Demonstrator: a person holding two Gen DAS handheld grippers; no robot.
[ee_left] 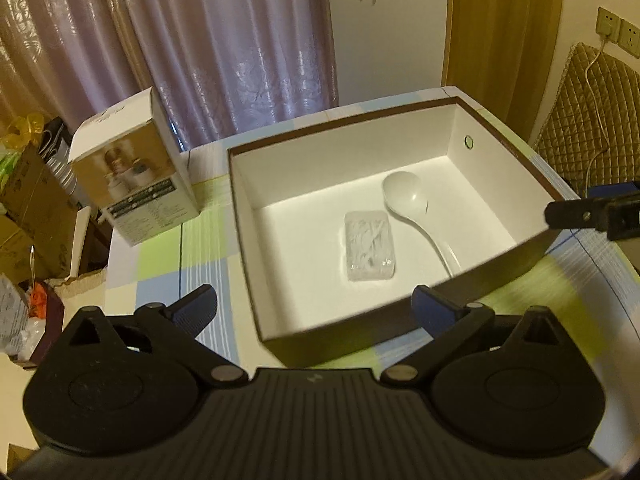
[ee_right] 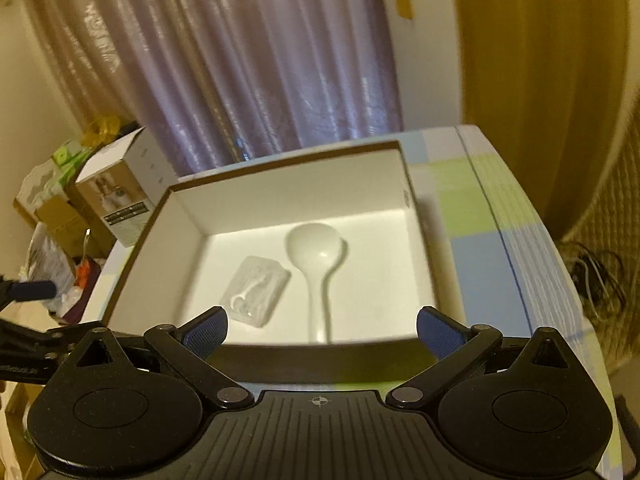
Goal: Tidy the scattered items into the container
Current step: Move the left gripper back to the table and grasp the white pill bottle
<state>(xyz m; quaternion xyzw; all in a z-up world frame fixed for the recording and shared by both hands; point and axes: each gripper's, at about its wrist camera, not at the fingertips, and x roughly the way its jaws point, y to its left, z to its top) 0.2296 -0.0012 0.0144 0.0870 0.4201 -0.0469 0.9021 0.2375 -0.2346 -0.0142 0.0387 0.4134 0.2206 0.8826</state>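
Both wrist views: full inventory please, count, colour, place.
Container: 1, brown outside and white inside, open, on the table.
Ladle: 1, white, inside the container, right part.
Clear packet: 1, transparent with white contents, inside the container, left of the ladle.
Product box: 1, white and tan, upright on the table, left of the container.
Tablecloth: 1, green, blue and white checks.
Curtain: 1, mauve, behind the table.
Left gripper: open, empty.
Right gripper: open, empty.

The box looks like matt white card inside, its rim brown. The ladle is glossy white plastic; the packet clear, crinkly film. The checked tablecloth looks smooth, the curtain sheeny cloth.
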